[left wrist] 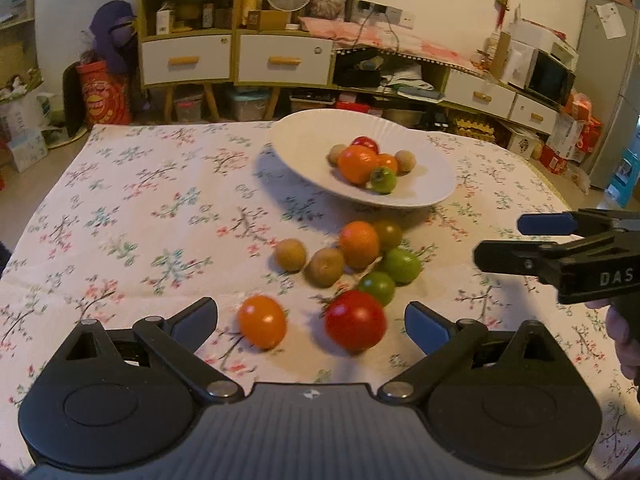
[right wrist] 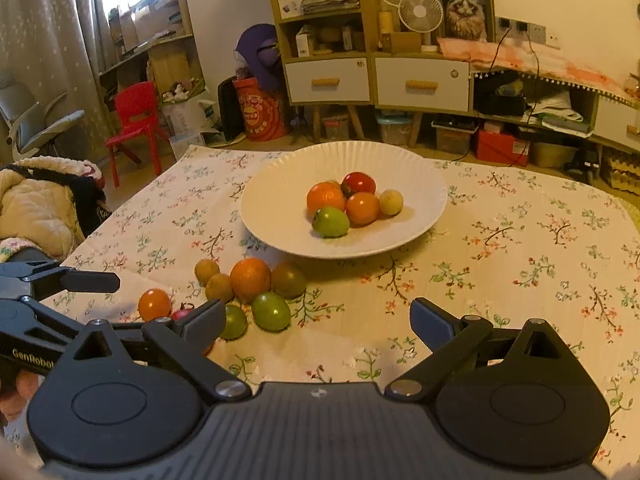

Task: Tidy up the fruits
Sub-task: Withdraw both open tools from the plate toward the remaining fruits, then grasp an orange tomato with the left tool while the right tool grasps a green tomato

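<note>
The left claw [left wrist: 311, 316] is hanging low over the surface [left wrist: 140, 208] with its fingers spread wide apart and gripping nothing. Just ahead of it, between the two fingertips, an orange tomato [left wrist: 262, 322] and a red tomato [left wrist: 355, 320] are lying on the flowered cloth, neither touching a pad. The orange one is slightly egg-shaped, its long axis tilting up and to the claw's left; the red one is round and shows no clear axis.

Farther ahead, a cluster is sitting close together: two green fruits [left wrist: 401, 266], an orange [left wrist: 359, 244], a dark olive fruit [left wrist: 388, 234] and two brown kiwis [left wrist: 324, 267]. Beyond them the white bowl [left wrist: 304, 148] is holding six more fruits near its middle, with bare rim all round.

The right claw [right wrist: 318, 316] is also standing wide open and empty, aiming at bare cloth. The loose fruits are lying ahead and to its left, and the bowl is sitting straight ahead beyond them. The green fruit [right wrist: 271, 311] nearest it is oval, its long axis leaning to the claw's right.

From the left wrist view the right claw is coming in from the right edge, well clear of the fruits. To the right claw's right and ahead, the cloth is open out to the surface's far edge; to the left claw's left it is equally bare.
</note>
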A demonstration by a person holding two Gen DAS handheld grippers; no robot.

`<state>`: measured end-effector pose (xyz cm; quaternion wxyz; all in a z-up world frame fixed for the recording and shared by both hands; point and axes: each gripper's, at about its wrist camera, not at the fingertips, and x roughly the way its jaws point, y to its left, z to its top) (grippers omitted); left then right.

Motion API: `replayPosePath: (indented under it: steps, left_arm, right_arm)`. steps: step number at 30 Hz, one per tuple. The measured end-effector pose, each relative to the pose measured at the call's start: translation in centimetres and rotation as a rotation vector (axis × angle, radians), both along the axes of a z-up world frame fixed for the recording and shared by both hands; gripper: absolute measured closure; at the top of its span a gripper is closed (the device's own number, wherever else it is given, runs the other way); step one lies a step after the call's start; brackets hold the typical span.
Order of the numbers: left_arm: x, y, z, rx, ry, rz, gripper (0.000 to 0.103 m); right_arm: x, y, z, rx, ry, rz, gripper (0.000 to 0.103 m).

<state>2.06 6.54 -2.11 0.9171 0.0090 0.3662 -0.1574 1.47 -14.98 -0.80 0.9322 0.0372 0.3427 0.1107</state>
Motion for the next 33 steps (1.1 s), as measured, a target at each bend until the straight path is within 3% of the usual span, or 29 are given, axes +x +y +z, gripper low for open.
replayPosePath:
  steps: [17, 27, 33]
  left_arm:
    - [0.4, 1.9, -2.1, 0.024, 0.019, 0.037, 0.008]
    - [1.1, 2.2, -2.4, 0.000, 0.034, 0.048, 0.043]
    - [1.4, 1.7, -2.3, 0.010, 0.022, 0.050, 0.062]
  right_arm:
    - [-0.2, 1.6, -1.8, -0.021, 0.049, 0.026, 0.004]
    - [0.0, 2.2, -2.8, -0.056, 0.060, 0.039, 0.004]
    - [0.8, 2.5, -3.5, -0.106, 0.053, 0.030, 0.015]
